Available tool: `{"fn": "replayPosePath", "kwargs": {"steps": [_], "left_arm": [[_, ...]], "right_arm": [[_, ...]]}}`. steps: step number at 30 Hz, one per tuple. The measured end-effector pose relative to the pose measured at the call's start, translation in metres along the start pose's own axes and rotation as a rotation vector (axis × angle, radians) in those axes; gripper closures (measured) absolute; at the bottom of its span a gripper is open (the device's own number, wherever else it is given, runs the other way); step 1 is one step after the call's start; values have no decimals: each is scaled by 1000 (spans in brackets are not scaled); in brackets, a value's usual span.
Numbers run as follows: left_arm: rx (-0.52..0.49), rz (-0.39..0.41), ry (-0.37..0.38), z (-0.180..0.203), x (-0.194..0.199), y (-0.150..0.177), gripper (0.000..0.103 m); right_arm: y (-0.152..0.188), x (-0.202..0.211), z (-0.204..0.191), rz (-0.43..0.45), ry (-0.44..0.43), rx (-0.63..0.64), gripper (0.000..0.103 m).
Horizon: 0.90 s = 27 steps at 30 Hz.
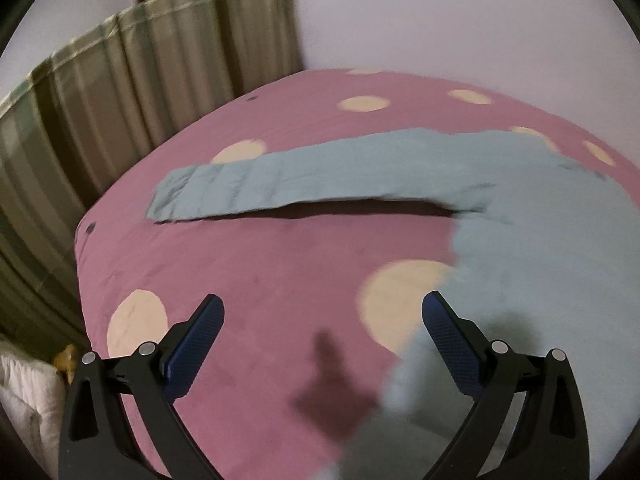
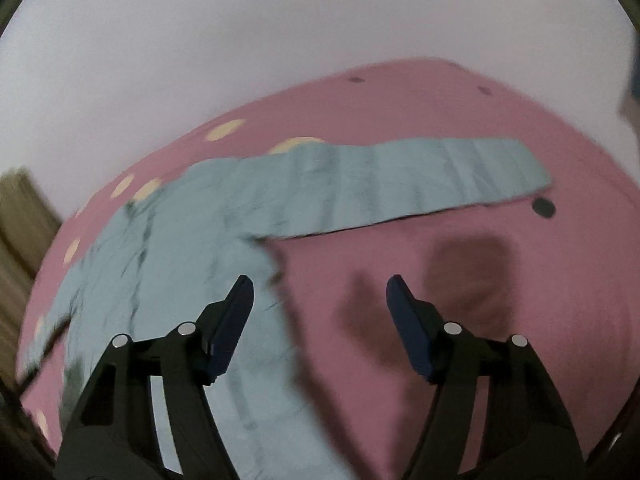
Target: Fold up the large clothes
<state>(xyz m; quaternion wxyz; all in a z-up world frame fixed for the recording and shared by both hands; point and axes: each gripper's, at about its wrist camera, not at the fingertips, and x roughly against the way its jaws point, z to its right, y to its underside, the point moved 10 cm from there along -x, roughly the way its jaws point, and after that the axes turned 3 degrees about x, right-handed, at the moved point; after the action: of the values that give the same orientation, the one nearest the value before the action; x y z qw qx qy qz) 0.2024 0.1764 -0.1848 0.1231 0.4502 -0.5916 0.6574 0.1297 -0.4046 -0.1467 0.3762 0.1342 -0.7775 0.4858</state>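
A pale blue long-sleeved garment (image 1: 540, 232) lies spread flat on the pink spotted bedcover (image 1: 260, 264), sleeves out sideways. The left gripper (image 1: 322, 320) and right gripper (image 2: 320, 300) hover over its side edges, jaws apart, empty (folding seems barely begun). Next: pinching a sleeve or side edge.

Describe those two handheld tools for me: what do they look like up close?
Both look alike. The left tool and the right tool each have two matte black, angular plastic arms that fork into a V, joined by round silver pivot pins. Each arm ends in a flat, dark blue finger pad with a fine textured grid. No cables, labels or sleeves show.
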Motion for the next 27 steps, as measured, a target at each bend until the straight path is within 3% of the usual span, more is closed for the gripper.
{"fn": "replayPosePath", "kwargs": {"steps": [6, 12, 18, 24, 25, 26, 27], "left_arm": [[75, -66, -124, -42, -55, -1, 4], [100, -128, -187, -58, -83, 13, 4], [94, -113, -204, -59, -88, 14, 4], [84, -108, -219, -57, -88, 14, 4], [82, -108, -221, -57, -88, 14, 4], [81, -108, -222, -57, -88, 14, 4], [81, -108, -221, -57, -88, 14, 4]], "right_arm": [[-29, -45, 94, -19, 61, -233, 35], [-48, -75, 165, -25, 130, -375, 39], [-59, -96, 206, -11, 158, -471, 40], [-73, -113, 230, 56, 161, -547, 41], [-75, -115, 232, 62, 174, -544, 52], [-76, -116, 235, 63, 198, -540, 71], [-76, -117, 235, 62, 200, -541, 80]]}}
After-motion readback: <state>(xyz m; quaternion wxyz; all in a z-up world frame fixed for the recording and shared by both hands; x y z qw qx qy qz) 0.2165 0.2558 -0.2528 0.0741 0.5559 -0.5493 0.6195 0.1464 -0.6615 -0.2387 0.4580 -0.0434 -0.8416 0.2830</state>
